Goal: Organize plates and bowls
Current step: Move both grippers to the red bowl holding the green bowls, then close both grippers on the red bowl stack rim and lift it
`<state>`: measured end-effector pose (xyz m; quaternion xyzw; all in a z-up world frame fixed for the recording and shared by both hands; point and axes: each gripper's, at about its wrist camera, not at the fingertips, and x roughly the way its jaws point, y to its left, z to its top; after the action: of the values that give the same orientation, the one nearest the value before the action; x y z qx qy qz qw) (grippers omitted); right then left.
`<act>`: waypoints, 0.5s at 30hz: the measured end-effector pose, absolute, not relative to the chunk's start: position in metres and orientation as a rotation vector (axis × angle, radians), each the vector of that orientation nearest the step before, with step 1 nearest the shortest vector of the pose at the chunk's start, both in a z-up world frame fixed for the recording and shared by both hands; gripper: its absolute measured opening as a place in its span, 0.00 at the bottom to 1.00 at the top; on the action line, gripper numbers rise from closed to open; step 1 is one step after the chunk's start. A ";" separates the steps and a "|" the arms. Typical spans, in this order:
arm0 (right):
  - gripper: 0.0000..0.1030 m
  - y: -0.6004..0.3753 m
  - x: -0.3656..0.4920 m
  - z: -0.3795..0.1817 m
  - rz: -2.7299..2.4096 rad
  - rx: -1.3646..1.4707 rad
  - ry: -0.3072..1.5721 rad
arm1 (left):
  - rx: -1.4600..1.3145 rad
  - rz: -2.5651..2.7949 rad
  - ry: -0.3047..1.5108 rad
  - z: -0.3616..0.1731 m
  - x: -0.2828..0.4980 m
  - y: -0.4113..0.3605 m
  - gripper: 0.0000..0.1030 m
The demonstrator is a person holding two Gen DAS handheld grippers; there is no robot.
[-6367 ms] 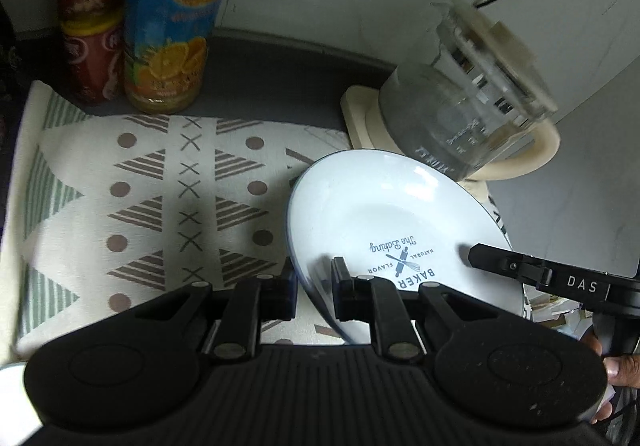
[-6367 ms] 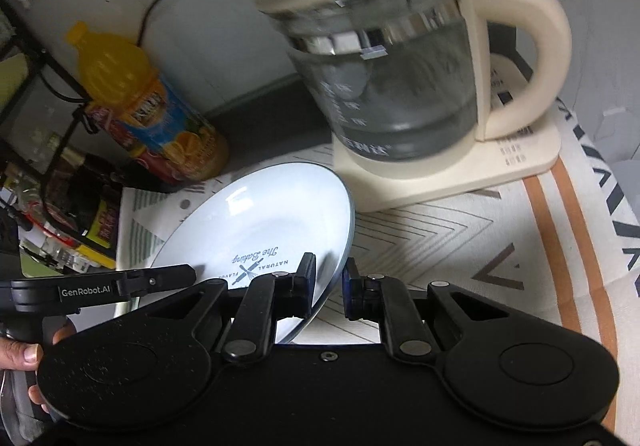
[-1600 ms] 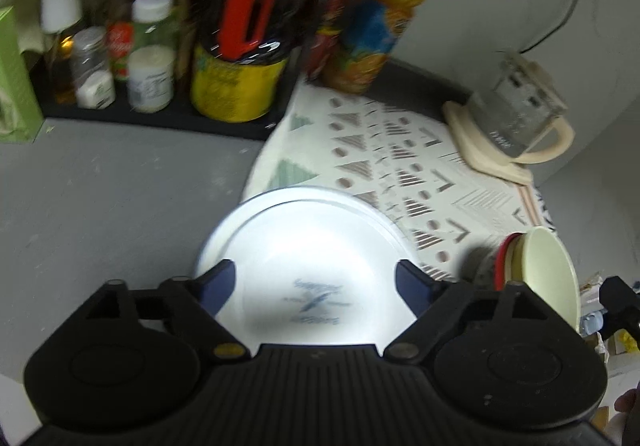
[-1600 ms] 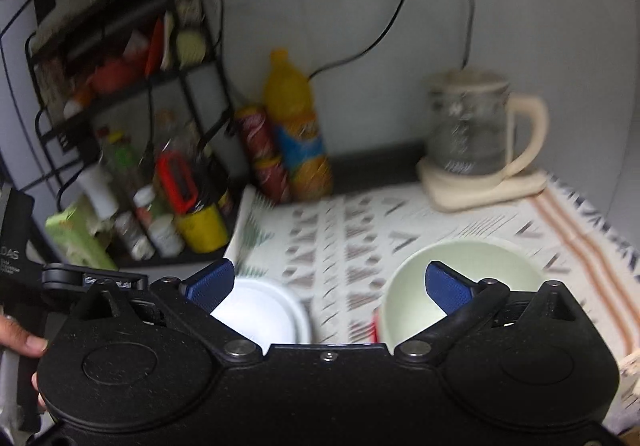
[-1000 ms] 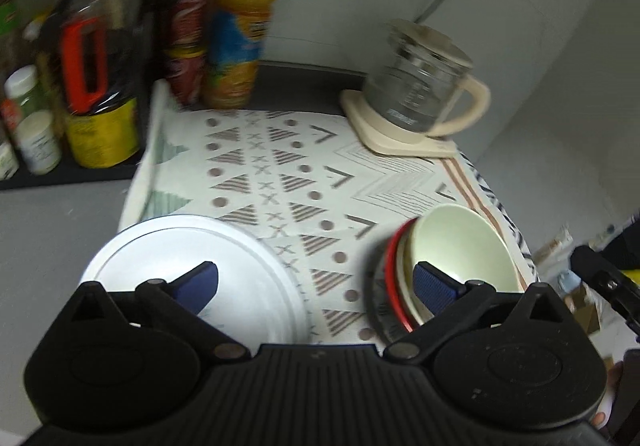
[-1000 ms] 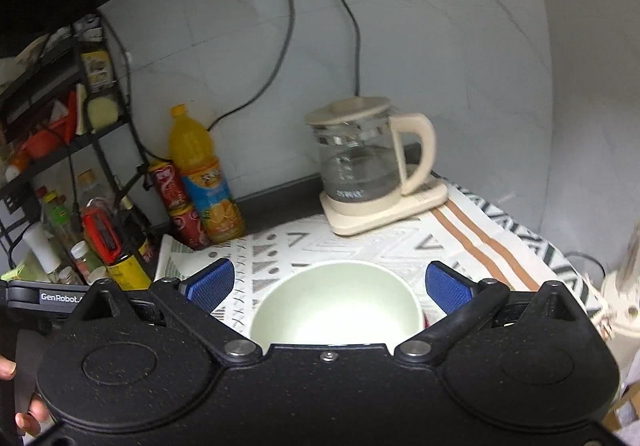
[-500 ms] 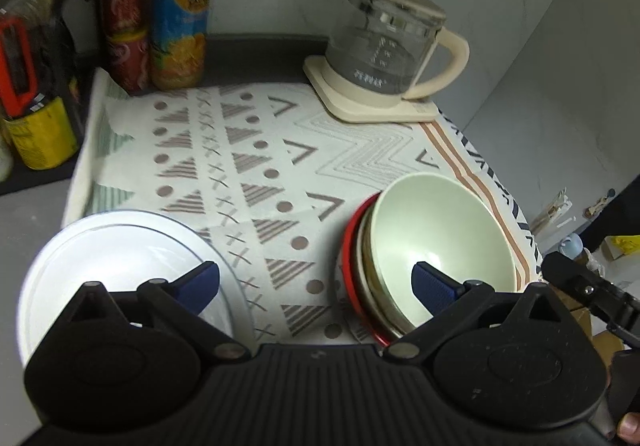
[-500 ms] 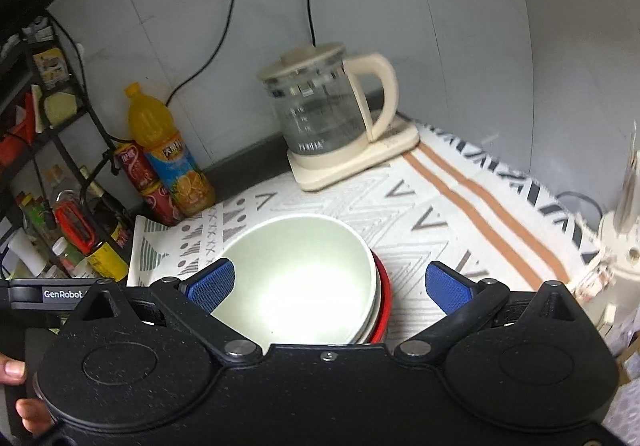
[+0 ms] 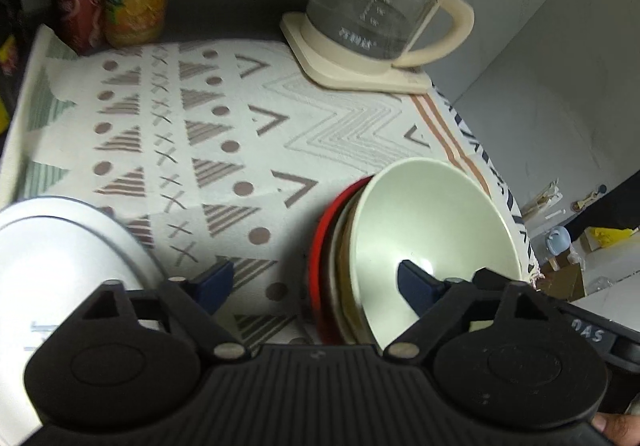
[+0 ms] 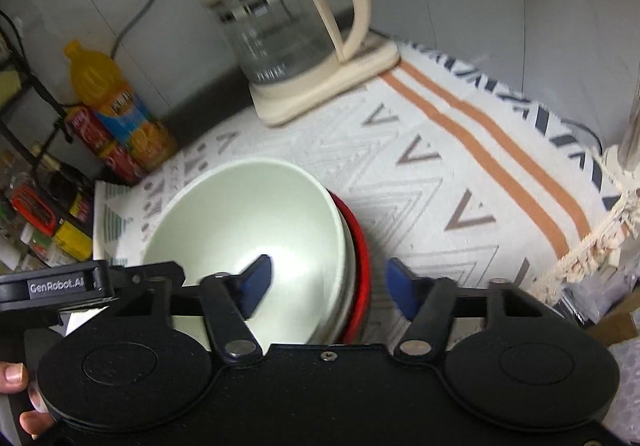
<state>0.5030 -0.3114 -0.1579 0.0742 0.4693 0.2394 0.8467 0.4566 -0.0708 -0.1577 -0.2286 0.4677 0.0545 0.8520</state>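
Bowl point(image 10: 256, 221), pale green, nested on top of bowl stack w/ red one point(image 10: 358, 246) outermost, on patterned cloth point(image 9: 224, 133). Right gripper point(image 10: 325, 278) jaws wide, straddling stack's right rim: left finger inside bowl, right finger outside. Left gripper point(image 9: 316, 282) wide too, nothing held; plate point(image 9: 52, 254) at its left, kettle point(image 9: 380, 17) behind.

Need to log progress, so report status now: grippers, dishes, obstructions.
Left gripper open, empty. Right gripper open, straddling the bowl stack's rim. Pale green bowl on top, red bowl lowest. White plate flat, left. Kettle clear behind.
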 end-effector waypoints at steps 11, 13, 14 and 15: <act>0.32 -0.300 0.516 -0.183 0.495 0.100 1.117 | -0.540 0.079 1.084 -0.190 0.478 -0.072 0.44; 0.30 -0.299 0.516 -0.184 0.494 0.084 1.115 | -0.540 0.064 1.093 -0.194 0.480 -0.074 0.37; 0.29 -0.298 0.516 -0.184 0.501 0.072 1.107 | -0.547 0.056 1.090 -0.195 0.480 -0.074 0.37; 0.29 -0.298 0.517 -0.184 0.506 0.068 1.105 | -0.542 0.053 1.085 -0.195 0.480 -0.075 0.37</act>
<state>0.5168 -0.2984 -0.1836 0.0318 0.5191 0.2379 0.8203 0.4800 -0.0749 -0.1945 -0.2546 0.5098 0.0251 0.8214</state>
